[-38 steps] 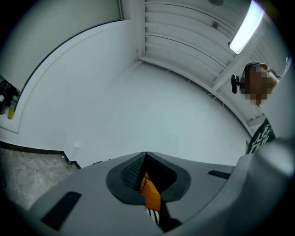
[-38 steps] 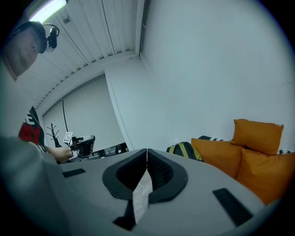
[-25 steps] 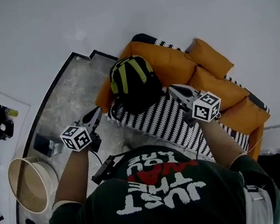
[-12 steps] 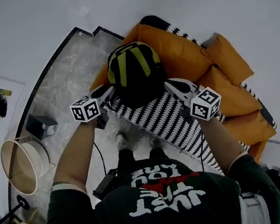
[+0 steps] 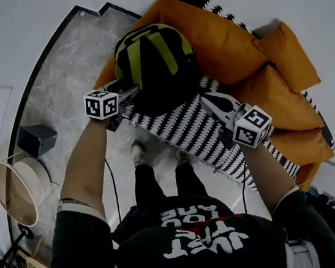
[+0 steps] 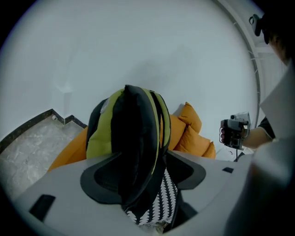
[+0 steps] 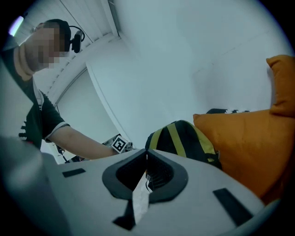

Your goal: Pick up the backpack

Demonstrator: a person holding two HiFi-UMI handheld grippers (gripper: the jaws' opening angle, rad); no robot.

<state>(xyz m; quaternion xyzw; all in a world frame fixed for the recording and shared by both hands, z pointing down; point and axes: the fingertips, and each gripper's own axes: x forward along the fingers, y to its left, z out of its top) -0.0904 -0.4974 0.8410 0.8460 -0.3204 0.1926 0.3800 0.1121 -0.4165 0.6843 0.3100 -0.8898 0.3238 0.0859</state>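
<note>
White walls (image 5: 11, 34) and a grey stone-patterned floor (image 5: 66, 70) surround an orange sofa (image 5: 228, 35), whose seat carries a black-and-white zigzag throw (image 5: 186, 134). We find the backpack (image 5: 154, 64), black with yellow-green stripes, standing upright on the seat at the end of the sofa that shows left in the head view, leaning against the sofa's back.

We hold the left gripper (image 5: 132, 93) at the near lower side of the backpack. Its jaws have just been opening and stand wide apart. In the left gripper view the backpack's black edge stands between them, and we cannot tell whether they touch it.

We hold the right gripper (image 5: 204, 98) above the throw, just to the right of the backpack and apart from it. Its jaws are together, with no part of the backpack between them.

A round tub (image 5: 15, 192) and a dark box (image 5: 35, 139) stand on the floor, well apart from the sofa.
</note>
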